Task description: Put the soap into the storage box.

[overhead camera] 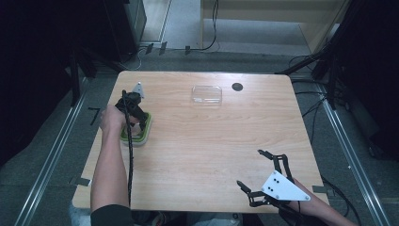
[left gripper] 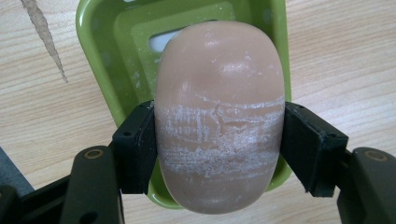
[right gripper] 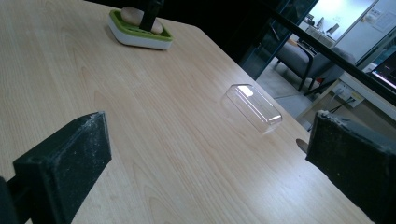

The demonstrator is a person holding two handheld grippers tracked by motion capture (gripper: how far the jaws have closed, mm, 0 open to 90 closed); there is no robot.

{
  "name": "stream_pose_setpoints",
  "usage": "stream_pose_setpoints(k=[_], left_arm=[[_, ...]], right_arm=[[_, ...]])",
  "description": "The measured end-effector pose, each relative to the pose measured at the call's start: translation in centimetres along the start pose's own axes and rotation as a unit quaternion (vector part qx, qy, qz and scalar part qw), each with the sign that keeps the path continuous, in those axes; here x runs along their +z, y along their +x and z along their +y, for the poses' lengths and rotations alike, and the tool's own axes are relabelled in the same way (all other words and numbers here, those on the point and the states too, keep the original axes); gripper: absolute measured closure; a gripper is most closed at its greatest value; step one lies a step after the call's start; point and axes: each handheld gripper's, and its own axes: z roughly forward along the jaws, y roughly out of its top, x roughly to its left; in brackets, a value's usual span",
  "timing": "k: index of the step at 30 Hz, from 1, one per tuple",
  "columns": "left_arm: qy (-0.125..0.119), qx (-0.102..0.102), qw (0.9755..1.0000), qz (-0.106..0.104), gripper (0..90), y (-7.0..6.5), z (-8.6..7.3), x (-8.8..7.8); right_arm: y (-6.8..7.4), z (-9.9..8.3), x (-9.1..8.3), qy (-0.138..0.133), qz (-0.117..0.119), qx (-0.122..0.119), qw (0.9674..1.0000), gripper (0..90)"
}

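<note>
Pale wood table (overhead camera: 202, 141) carries no readable writing. Your left gripper (left gripper: 219, 149) clamps the tan soap bar (left gripper: 219, 93) over the green soap dish (left gripper: 107, 51), hiding most of the dish; your right gripper (overhead camera: 256, 172) stands wide open, with the clear lid (right gripper: 252, 107) well ahead.

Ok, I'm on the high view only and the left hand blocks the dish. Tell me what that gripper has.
Observer: The left gripper is shut on a tan soap bar, one pad on each long side.
Operator: Report the bar's surface.
Observer: White scuffed streaks cross its middle, between the pads.
Operator: Check under it.
Observer: The green soap dish has a slot in its floor, just beyond the bar.
</note>
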Motion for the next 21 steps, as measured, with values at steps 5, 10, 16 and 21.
stream_pose_setpoints(k=[5,10,16,21], left_arm=[[-0.004,-0.011,0.9999,0.008,33.7,0.1,0.1,0.3],[-0.005,-0.013,0.9999,0.006,33.7,0.2,0.1,0.5],[-0.01,-0.023,0.9997,0.005,33.7,0.2,0.1,0.9],[-0.01,-0.029,0.9995,0.003,33.7,0.3,0.1,1.3]], right_arm=[[0.0,0.0,0.0,-0.001,0.0,0.0,1.0,0.0],[0.0,0.0,0.0,-0.001,0.0,0.001,1.0,0.0],[0.0,0.0,0.0,0.0,0.001,0.001,1.0,0.0],[0.0,0.0,0.0,0.0,0.0,0.0,1.0,0.0]])
